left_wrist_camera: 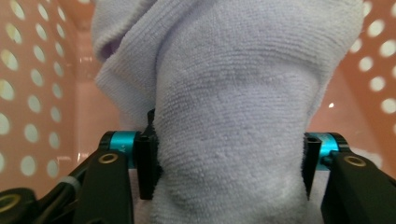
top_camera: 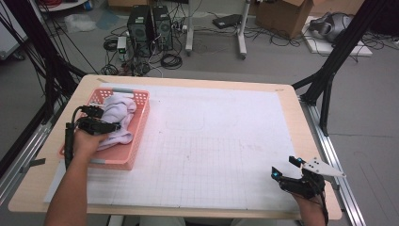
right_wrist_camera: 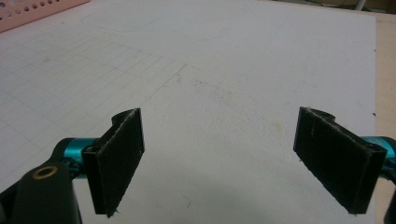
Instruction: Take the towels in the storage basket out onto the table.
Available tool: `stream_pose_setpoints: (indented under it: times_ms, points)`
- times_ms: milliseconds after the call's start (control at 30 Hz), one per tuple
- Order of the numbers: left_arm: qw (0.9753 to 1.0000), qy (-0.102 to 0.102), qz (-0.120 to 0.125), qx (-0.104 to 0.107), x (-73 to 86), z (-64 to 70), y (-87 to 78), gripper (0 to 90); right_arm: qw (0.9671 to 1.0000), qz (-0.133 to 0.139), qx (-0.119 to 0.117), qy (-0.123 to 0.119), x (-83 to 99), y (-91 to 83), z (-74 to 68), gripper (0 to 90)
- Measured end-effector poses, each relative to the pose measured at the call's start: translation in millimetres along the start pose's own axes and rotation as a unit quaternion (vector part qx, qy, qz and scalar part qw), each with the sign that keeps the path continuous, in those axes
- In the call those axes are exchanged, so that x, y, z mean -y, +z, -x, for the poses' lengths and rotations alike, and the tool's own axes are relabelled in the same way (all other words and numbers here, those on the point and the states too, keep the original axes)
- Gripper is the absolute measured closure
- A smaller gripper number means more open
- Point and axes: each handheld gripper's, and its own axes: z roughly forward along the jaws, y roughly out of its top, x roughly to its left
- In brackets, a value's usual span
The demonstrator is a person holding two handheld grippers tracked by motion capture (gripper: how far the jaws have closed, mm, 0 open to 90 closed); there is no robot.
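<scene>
Our left tongs reach into the pink basket at the left end of the worktop, and there they grip the pale lilac towel. In the left gripper view the towel bulges between the two black jaws, which press into its sides; its terry pile is fine and looped, and the cloth is bunched into soft rounded folds with a rolled hem at the upper left. The basket wall behind it is smooth, slightly glossy plastic pierced with rows of round holes. From above, the basket is a shallow rectangle with rounded corners, and the towel lies heaped inside it, one lobe draping toward the near rim.

Our right tongs hover at the near right corner of the worktop, well apart from the basket, gaping wide with nothing between them. In the right gripper view the right tongs show flat rectangular jaws faced with matt black padding, fuzzy at the edges, on teal metal mounts. Beneath them lies a white mat, faintly gridded and lightly scuffed, laid over the pale wooden worktop.
</scene>
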Motion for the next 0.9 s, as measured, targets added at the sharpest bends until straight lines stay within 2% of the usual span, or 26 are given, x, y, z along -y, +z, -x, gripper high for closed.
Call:
stream_pose_setpoints:
  times_ms: [133, 267, 333, 467, 567, 767, 833, 900]
  points:
    - [0.9986, -0.013, 0.048, 0.018, -0.7, -1.5, -10.4, 45.7, 1.0, 0.003, 0.003, 0.005, 1.0, -2.0, 1.9, 15.0]
    - [0.9936, -0.012, 0.105, 0.039, -1.0, -1.1, -23.9, 45.8, 1.0, 0.002, 0.005, 0.005, 1.3, -3.1, 2.3, 15.1]
    - [0.9909, -0.015, 0.127, 0.042, -1.6, -0.6, -30.8, 45.8, 1.0, 0.002, 0.005, 0.006, 1.2, -2.9, 1.7, 15.1]
    - [0.9832, -0.025, 0.172, 0.054, -1.9, -1.5, -43.7, 45.9, 1.0, 0.002, 0.002, 0.005, 0.3, -2.6, 0.0, 15.1]
    - [0.978, -0.02, 0.198, 0.062, -1.1, -1.8, -51.8, 45.8, 1.0, 0.004, 0.002, 0.003, -0.1, -1.7, -0.7, 15.0]
    - [0.9629, -0.018, 0.254, 0.09, -0.2, -4.4, -67.5, 46.0, 1.0, 0.004, 0.003, 0.003, -0.3, -1.0, -0.6, 15.1]
    - [0.9608, -0.003, 0.26, 0.096, -0.1, -6.3, -71.0, 46.1, 1.0, 0.003, 0.003, 0.002, -0.2, -0.9, -0.6, 15.1]
    - [0.9589, 0.005, 0.265, 0.101, -0.6, -9.1, -74.2, 46.1, 1.0, 0.002, 0.005, 0.001, -0.1, -1.0, -0.5, 15.0]
